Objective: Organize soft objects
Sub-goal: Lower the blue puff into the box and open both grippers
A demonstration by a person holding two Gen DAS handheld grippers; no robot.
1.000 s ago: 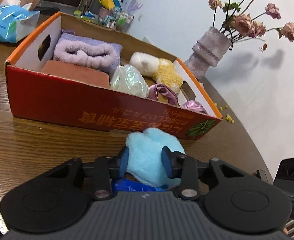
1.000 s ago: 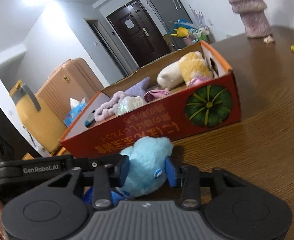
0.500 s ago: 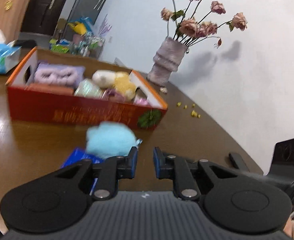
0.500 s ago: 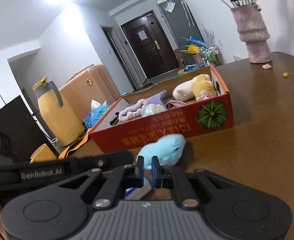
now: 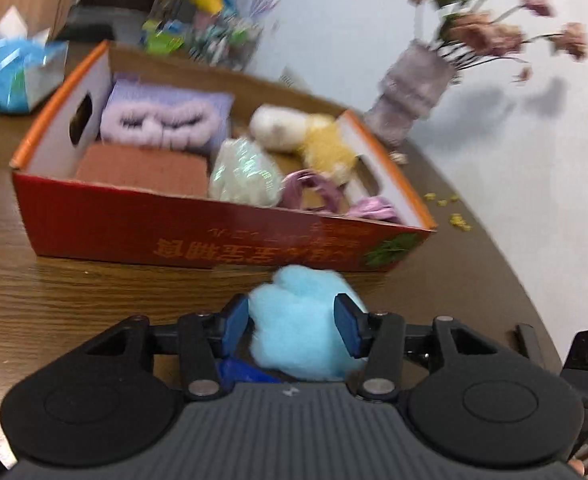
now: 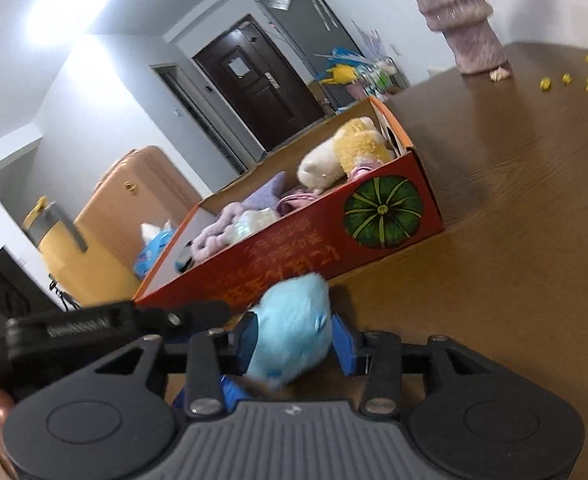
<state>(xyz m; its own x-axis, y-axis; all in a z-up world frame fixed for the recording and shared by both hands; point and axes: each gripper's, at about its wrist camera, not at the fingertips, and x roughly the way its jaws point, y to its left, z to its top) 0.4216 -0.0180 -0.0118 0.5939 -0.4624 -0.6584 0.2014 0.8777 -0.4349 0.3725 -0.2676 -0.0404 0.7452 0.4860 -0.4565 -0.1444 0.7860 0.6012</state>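
Observation:
A fluffy light-blue plush [image 5: 302,332] lies on the wooden table [image 5: 53,300] in front of a red cardboard box [image 5: 173,236]. It sits between the blue pads of my left gripper [image 5: 291,320], whose jaws are opening, and the pads flank it without squeezing. In the right wrist view the same plush [image 6: 289,340] is between the fingers of my right gripper [image 6: 294,342], also opening. A dark blue flat item [image 5: 241,372] lies under the plush. The box holds a purple headband [image 5: 161,124], a brick-coloured cloth [image 5: 141,168], a shimmery white bundle [image 5: 241,176], a white-and-yellow plush [image 5: 306,136] and pink scrunchies [image 5: 314,192].
A knitted vase of dried roses [image 5: 414,88] stands behind the box on the right, with yellow crumbs [image 5: 458,220] on the table near it. A blue tissue pack [image 5: 9,76] lies at the back left. A suitcase [image 6: 133,200] and a yellow jug [image 6: 65,248] stand beyond the table.
Half a second ago both grippers were drawn back, shut and empty, with the plush lying free. Now both have come forward again, their jaws apart around the plush.

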